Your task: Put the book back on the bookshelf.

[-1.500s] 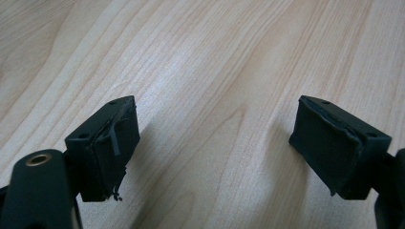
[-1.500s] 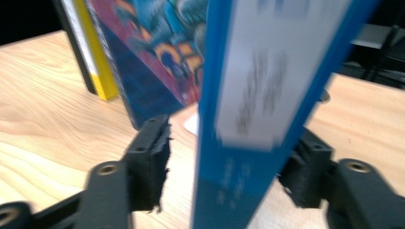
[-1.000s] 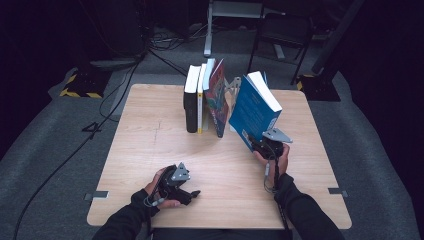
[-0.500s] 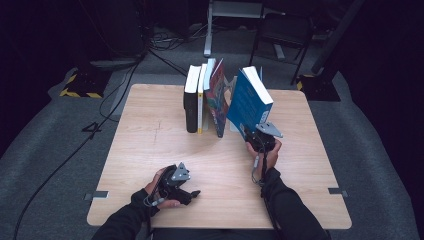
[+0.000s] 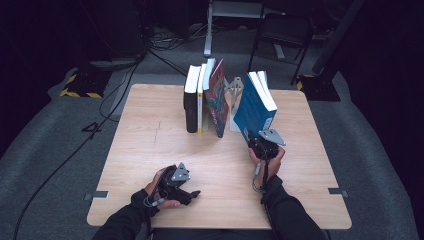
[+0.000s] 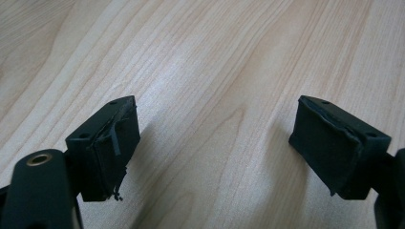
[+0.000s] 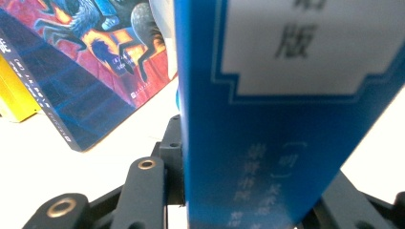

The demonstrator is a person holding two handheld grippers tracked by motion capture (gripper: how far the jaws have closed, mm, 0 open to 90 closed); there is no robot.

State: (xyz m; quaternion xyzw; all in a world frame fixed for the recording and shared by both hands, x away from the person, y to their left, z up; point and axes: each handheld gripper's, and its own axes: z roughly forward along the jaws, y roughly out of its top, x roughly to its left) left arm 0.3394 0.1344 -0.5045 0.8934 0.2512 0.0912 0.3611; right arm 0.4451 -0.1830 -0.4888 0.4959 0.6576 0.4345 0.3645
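Observation:
A thick blue book [image 5: 253, 109] with a white label stands upright at the table's right middle. My right gripper [image 5: 261, 145] is shut on its lower spine end. In the right gripper view the blue book's spine [image 7: 267, 119] fills the middle, with the black jaws pressed against both covers. Just left of it a book with a red and blue picture cover [image 5: 218, 102] leans on a row of standing books. My left gripper [image 5: 189, 192] lies low on the wood near the front edge. Its pads [image 6: 114, 143] stand wide open with nothing between them.
The row holds a black book [image 5: 190, 107] and a yellow-spined book [image 5: 201, 102]. A white bookend [image 5: 234, 90] stands between the row and the blue book. The wooden table [image 5: 150, 145] is bare on the left. Chair legs and cables lie on the floor behind.
The blue book in my right gripper has swung from a tilt to more upright and shifted slightly left toward the row. The left hand has stayed still.

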